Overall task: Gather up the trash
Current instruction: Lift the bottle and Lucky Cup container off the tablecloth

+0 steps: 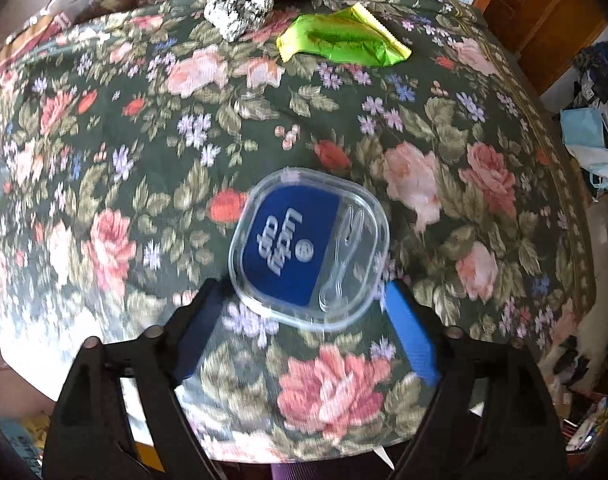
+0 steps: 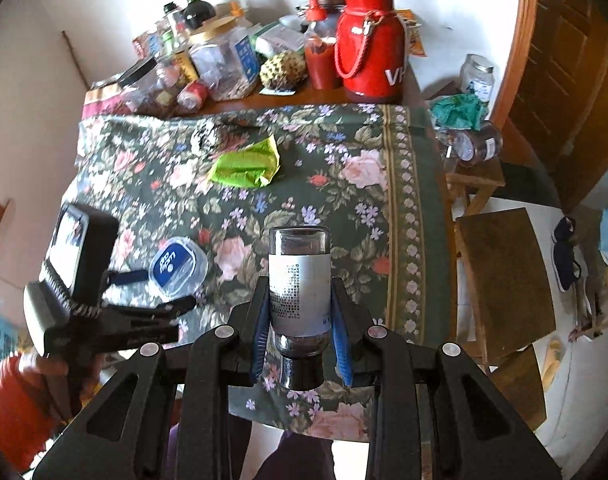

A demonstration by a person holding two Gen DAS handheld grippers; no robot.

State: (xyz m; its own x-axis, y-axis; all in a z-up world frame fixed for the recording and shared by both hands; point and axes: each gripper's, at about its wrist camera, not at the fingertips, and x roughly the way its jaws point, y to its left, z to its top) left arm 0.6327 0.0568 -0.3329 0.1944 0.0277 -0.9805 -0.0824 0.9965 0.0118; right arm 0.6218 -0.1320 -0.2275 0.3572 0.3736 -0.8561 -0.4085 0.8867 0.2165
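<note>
A clear plastic lid (image 1: pixel 308 248) with a blue label and a small clear spoon lies flat on the floral tablecloth (image 1: pixel 115 152). My left gripper (image 1: pixel 302 286) hangs over the lid's near edge, open, with its blue pads either side and not touching. Farther back lie a green wrapper (image 1: pixel 340 40) and a crumpled foil ball (image 1: pixel 239 8). In the right wrist view, my right gripper (image 2: pixel 299 284) is shut on a small glass bottle (image 2: pixel 299 268) with a silver label and a black cap, held above the cloth. The left gripper (image 2: pixel 169 288), lid (image 2: pixel 179 268) and wrapper (image 2: pixel 243 166) also show there.
Jars, bottles and a red flask (image 2: pixel 370 40) crowd the table's far edge. Wooden stools (image 2: pixel 504 276) stand beside the table on the right, one carrying jars (image 2: pixel 478 144). An orange sleeve (image 2: pixel 15 400) holds the left gripper. The table's near edge is just below both grippers.
</note>
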